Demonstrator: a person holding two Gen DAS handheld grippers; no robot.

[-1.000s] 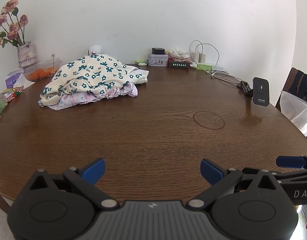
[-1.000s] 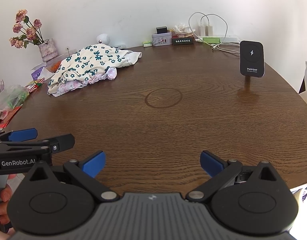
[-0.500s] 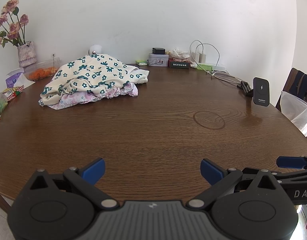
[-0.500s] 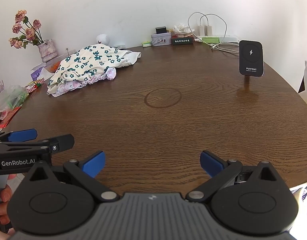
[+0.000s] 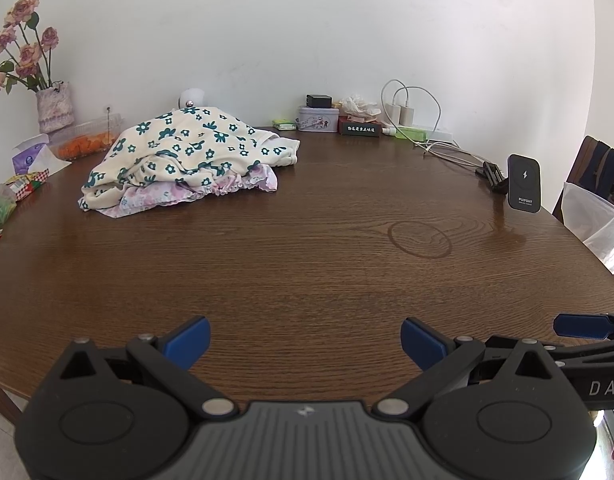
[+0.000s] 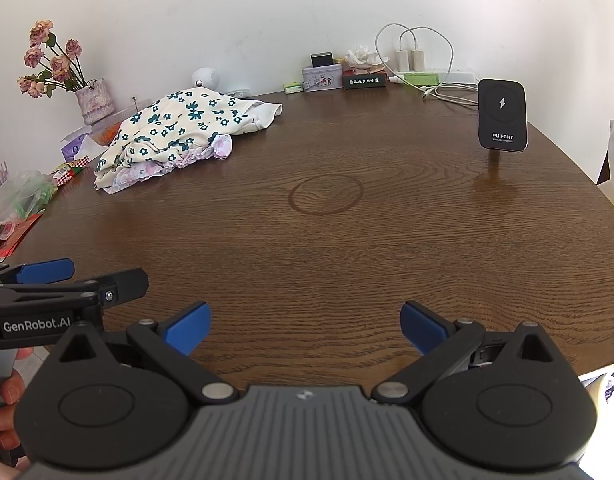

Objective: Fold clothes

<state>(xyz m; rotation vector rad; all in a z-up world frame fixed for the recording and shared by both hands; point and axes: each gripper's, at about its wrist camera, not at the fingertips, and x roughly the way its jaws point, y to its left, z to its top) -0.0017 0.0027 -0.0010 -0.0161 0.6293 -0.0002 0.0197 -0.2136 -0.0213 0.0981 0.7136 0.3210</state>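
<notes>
Blue-padded and spread wide, the left gripper [image 5: 305, 340] hangs empty over the near edge of the dark brown wooden worktop [image 5: 307, 272]. The right gripper [image 6: 305, 326] sits beside it, just as wide, nothing held. Beyond them, a faint ring mark [image 6: 326, 194] stains the wood mid-worktop. Past the ring and off to its left lies the cream garment with green flowers [image 5: 187, 146], heaped on a pale pink frilled garment [image 5: 211, 192], both unfolded, well apart from both grippers. Right of the ring stands a black wireless charger [image 6: 502, 116]. Farthest left of the ring, dried pink roses in a vase [image 6: 91, 98].
</notes>
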